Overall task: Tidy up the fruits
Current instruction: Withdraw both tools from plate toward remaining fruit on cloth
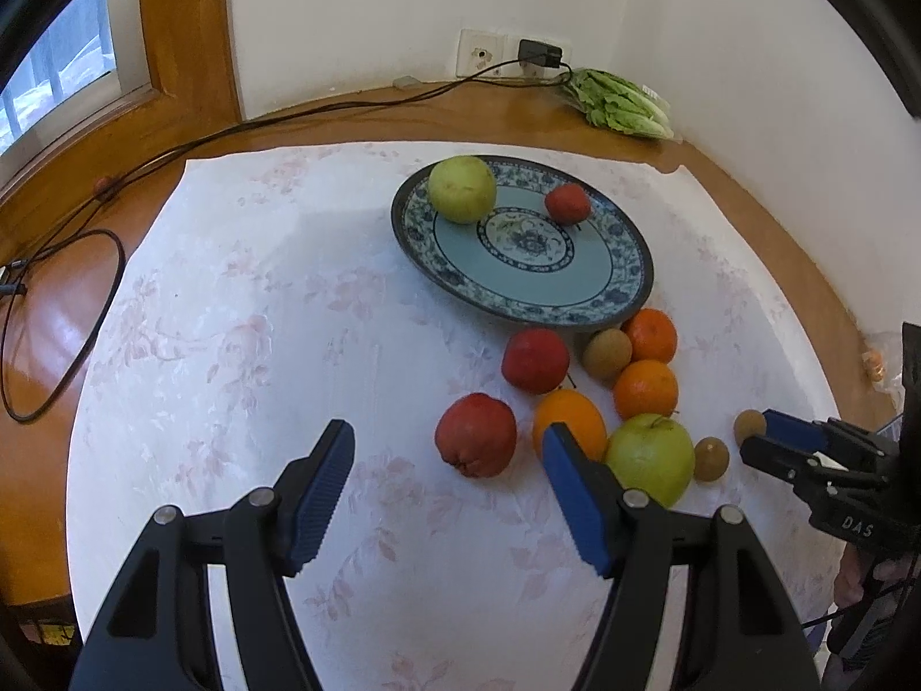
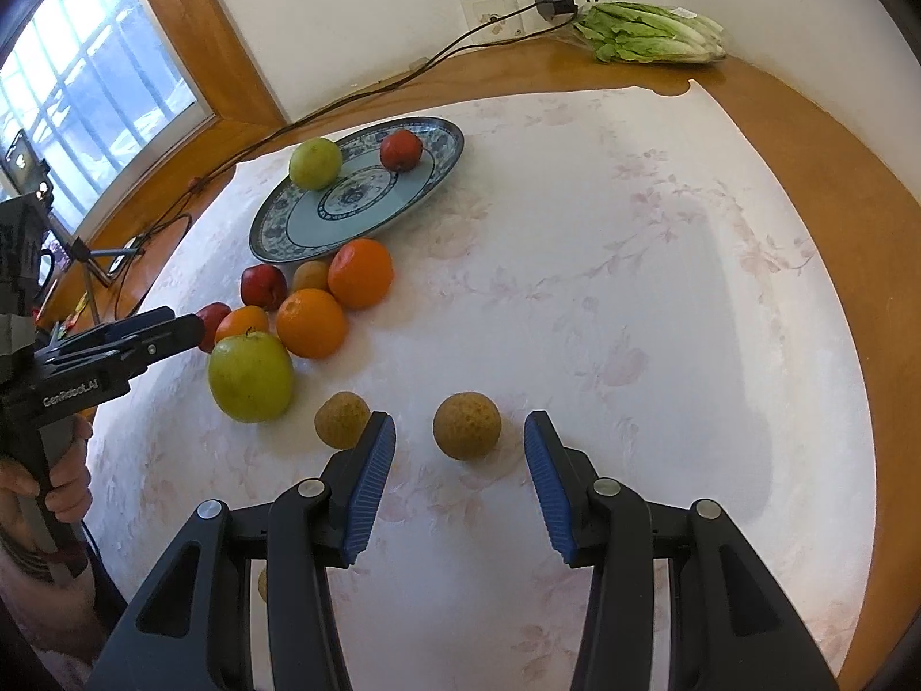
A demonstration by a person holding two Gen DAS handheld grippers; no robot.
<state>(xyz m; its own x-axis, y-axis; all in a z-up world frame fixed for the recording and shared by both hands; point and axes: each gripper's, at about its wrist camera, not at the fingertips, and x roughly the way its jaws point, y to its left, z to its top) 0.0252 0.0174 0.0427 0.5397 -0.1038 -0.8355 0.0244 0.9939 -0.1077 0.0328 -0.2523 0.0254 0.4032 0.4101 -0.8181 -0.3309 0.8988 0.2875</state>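
A blue patterned plate (image 1: 604, 288) (image 2: 276, 236) holds a green apple (image 1: 461, 189) (image 2: 315, 163) and a small red fruit (image 1: 567, 203) (image 2: 401, 150). Below it lies a cluster: red fruits (image 1: 476, 443) (image 1: 536, 360), oranges (image 1: 569, 423) (image 2: 311, 322), a kiwi (image 1: 607, 353) and a green apple (image 1: 650, 458) (image 2: 251, 376). My left gripper (image 1: 449, 443) is open, with the near red fruit between its fingertips. My right gripper (image 2: 460, 437) is open around a small brown fruit (image 2: 466, 425); another brown fruit (image 2: 341, 420) lies left of it.
A white floral cloth (image 1: 259, 345) covers the round wooden table. A bag of lettuce (image 1: 624, 103) (image 2: 650, 34) lies at the back by the wall socket. A black cable (image 1: 57, 311) runs along the table's left side. A window is at the far left.
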